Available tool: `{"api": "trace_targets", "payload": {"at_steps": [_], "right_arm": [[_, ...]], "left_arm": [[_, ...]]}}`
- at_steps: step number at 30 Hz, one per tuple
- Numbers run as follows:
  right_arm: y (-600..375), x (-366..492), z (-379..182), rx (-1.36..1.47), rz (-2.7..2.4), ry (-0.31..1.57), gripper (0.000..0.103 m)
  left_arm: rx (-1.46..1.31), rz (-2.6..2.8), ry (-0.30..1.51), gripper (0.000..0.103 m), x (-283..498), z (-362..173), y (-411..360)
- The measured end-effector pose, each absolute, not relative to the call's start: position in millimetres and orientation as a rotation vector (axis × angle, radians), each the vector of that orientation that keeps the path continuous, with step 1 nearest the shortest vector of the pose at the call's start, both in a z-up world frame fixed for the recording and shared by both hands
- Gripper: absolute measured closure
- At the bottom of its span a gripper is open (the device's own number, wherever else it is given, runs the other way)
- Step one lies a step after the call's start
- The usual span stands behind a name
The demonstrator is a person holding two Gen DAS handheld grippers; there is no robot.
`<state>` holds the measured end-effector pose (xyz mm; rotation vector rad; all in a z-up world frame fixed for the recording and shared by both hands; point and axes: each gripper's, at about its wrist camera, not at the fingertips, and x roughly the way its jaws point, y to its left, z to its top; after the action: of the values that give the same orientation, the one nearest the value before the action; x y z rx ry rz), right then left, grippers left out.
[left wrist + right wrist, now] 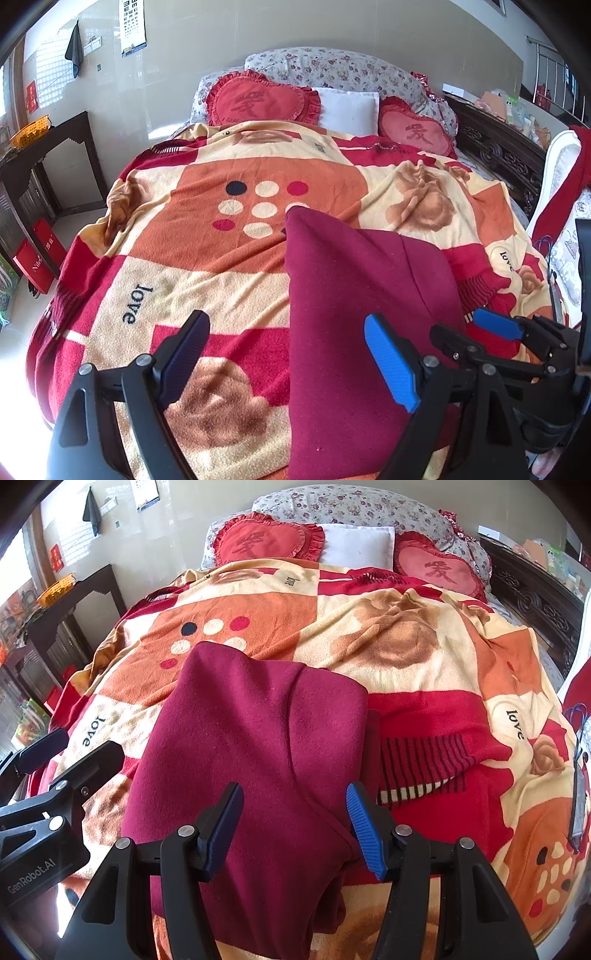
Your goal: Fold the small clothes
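Note:
A dark maroon garment (362, 295) (258, 738) lies folded flat on the patterned blanket (207, 240) (406, 635) near the bed's front edge. My left gripper (291, 354) (68, 753) hovers open at the garment's left edge, with its blue pad over the cloth and its other finger over the blanket. My right gripper (295, 827) (469, 328) hangs open over the garment's near right part. The cloth lies below its fingers, and the pads do not press on it. A red knit piece with a striped band (424, 771) lies just right of the garment.
Two red heart cushions (258, 99) (417, 129), a white pillow (349, 107) and a floral bolster (332, 66) line the bed's head. A dark side table (48, 147) and a red bag (37, 254) stand at the left. A carved dark wooden frame (506, 158) and a white chair (557, 177) are at the right.

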<state>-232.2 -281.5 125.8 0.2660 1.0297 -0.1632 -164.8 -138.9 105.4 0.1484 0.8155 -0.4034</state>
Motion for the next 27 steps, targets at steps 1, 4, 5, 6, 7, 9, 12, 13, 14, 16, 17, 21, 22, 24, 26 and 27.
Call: {"api": "trace_targets", "payload": {"at_steps": [1, 4, 5, 6, 7, 9, 12, 13, 14, 16, 17, 21, 22, 24, 26, 27], "right_arm": [[-281.1, -231.7, 125.0, 0.266, -0.16, 1.032, 0.062], [-280.4, -229.8, 122.1, 0.266, -0.158, 1.04, 0.062], [-280.4, -229.5, 121.0, 0.268, -0.157, 1.043, 0.062], [-280.6, -229.3, 120.6, 0.269, -0.156, 1.044, 0.062], [-280.6, -229.0, 120.2, 0.27, -0.156, 1.045, 0.062], [-280.8, -228.3, 120.0, 0.27, -0.154, 1.045, 0.062], [-280.7, -227.9, 120.3, 0.267, -0.155, 1.042, 0.062], [-280.7, -227.4, 120.7, 0.266, -0.155, 1.041, 0.062], [-280.8, -226.9, 120.8, 0.266, -0.155, 1.04, 0.062], [-281.0, -226.0, 121.5, 0.267, -0.154, 1.039, 0.062], [-280.7, -225.7, 121.5, 0.267, -0.152, 1.039, 0.062], [-279.2, -225.0, 121.5, 0.262, -0.146, 1.041, 0.062], [-278.9, -224.9, 121.2, 0.262, -0.145, 1.042, 0.062], [-278.0, -224.7, 120.6, 0.262, -0.142, 1.044, 0.062], [-277.5, -224.4, 119.8, 0.262, -0.14, 1.046, 0.062], [-277.4, -224.2, 119.4, 0.261, -0.139, 1.047, 0.062]], "left_arm": [[0.147, -0.402, 0.818, 0.014, -164.0, 104.8, -138.7], [0.15, -0.401, 0.822, 0.014, -162.8, 103.1, -139.1], [0.153, -0.4, 0.822, 0.014, -162.6, 102.6, -139.7], [0.152, -0.4, 0.823, 0.014, -162.8, 102.6, -139.7], [0.153, -0.4, 0.825, 0.014, -162.2, 102.1, -139.7], [0.153, -0.401, 0.825, 0.014, -161.7, 101.6, -140.1], [0.153, -0.399, 0.824, 0.014, -161.4, 101.5, -139.8], [0.153, -0.401, 0.825, 0.014, -161.5, 101.7, -139.9], [0.154, -0.4, 0.825, 0.014, -161.6, 101.8, -140.0], [0.155, -0.399, 0.825, 0.014, -161.5, 101.7, -140.0], [0.153, -0.4, 0.826, 0.014, -161.6, 102.0, -140.0], [0.151, -0.4, 0.83, 0.014, -159.8, 100.9, -139.7], [0.15, -0.4, 0.832, 0.014, -159.2, 100.3, -139.6], [0.149, -0.401, 0.831, 0.014, -158.5, 99.8, -139.4], [0.15, -0.401, 0.83, 0.014, -158.0, 99.2, -139.8], [0.149, -0.403, 0.83, 0.014, -158.2, 99.3, -139.8]]}}
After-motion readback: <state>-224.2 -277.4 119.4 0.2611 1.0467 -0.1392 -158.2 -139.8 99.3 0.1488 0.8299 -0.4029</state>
